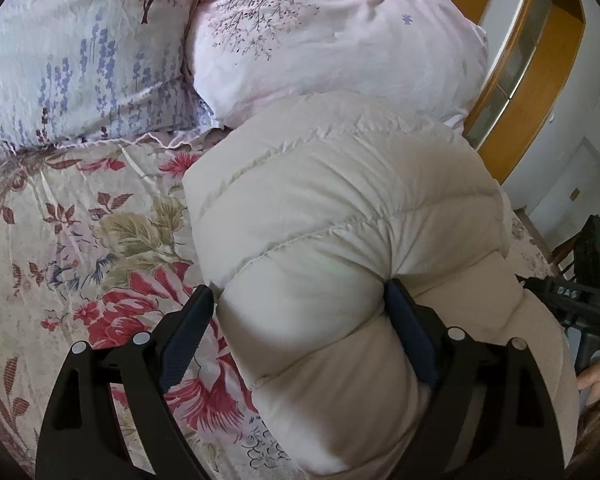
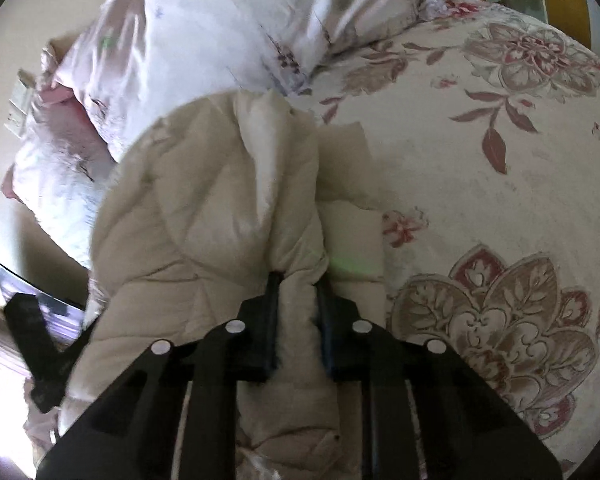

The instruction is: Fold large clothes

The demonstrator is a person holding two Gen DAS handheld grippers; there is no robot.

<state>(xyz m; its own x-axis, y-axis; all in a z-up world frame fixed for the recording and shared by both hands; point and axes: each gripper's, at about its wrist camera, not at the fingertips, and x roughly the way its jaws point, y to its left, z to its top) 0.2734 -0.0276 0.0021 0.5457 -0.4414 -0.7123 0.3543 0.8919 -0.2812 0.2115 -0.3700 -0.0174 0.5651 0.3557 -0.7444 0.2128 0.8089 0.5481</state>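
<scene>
A cream quilted puffer jacket lies bunched on a floral bedspread. My left gripper has its jaws wide apart around a thick padded fold of the jacket, with both fingers pressing into its sides. In the right wrist view the same jacket is a rumpled heap. My right gripper is shut on a narrow ridge of the jacket's fabric, which bulges out between the two fingers.
Two floral pillows lie at the head of the bed behind the jacket, and they also show in the right wrist view. A wooden headboard frame stands at the right. The bedspread stretches to the right of the jacket.
</scene>
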